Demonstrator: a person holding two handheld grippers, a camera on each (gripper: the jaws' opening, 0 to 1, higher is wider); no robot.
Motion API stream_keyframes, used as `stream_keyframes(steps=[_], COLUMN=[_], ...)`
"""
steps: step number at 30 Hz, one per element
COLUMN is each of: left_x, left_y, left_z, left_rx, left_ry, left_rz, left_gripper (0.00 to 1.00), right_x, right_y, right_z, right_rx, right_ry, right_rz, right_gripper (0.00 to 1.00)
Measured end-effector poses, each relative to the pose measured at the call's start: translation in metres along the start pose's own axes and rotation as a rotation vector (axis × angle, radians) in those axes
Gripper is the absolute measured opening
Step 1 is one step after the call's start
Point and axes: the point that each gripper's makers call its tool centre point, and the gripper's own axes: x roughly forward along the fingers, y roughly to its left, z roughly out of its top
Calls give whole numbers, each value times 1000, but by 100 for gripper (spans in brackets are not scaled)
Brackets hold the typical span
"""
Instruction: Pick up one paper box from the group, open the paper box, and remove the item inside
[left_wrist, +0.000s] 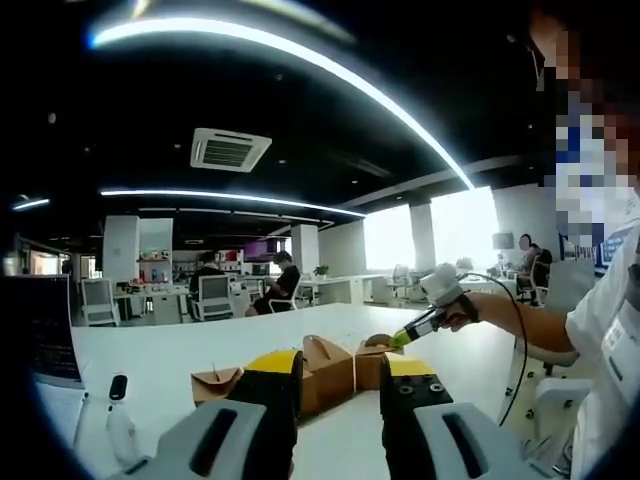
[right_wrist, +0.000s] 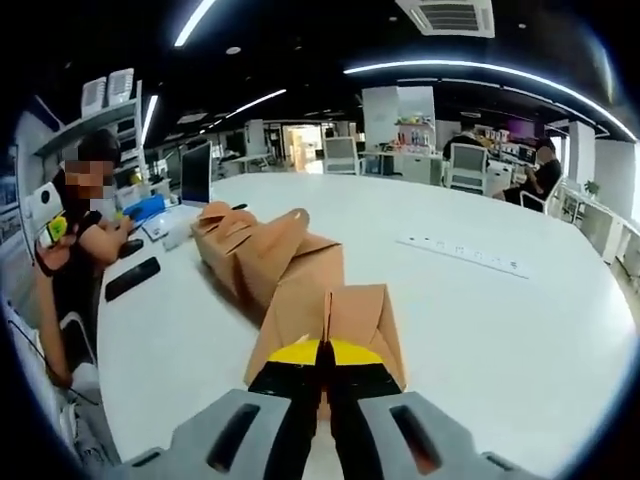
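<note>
Several brown paper boxes stand in a row on the white table (right_wrist: 500, 330). In the right gripper view the nearest paper box (right_wrist: 355, 315) lies just ahead, and my right gripper (right_wrist: 322, 368) is shut on its upright top ridge. The other boxes (right_wrist: 250, 245) run away to the upper left. In the left gripper view the same boxes (left_wrist: 328, 368) sit beyond my left gripper (left_wrist: 340, 368), which is open and holds nothing. There the right gripper (left_wrist: 400, 339) comes in from the right, held by a hand, its tip on the rightmost box (left_wrist: 372, 362).
A person (right_wrist: 75, 230) sits at the table's left edge, with a black phone (right_wrist: 132, 278) beside them. A power strip (right_wrist: 460, 252) lies to the right of the boxes. A laptop (left_wrist: 45, 330) and a small white device (left_wrist: 118, 425) are at the left. Chairs and desks stand behind.
</note>
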Motion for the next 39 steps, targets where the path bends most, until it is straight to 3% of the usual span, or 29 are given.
stream_keyframes(steps=[39], left_x=[2], left_y=[1], left_z=[-1], left_rx=[-3], left_ry=[3], left_rz=[-1], left_gripper=[33], right_x=[-6], right_y=[41], right_z=[-4], right_rx=[-64], right_ry=[1], right_rz=[180], right_gripper=[3])
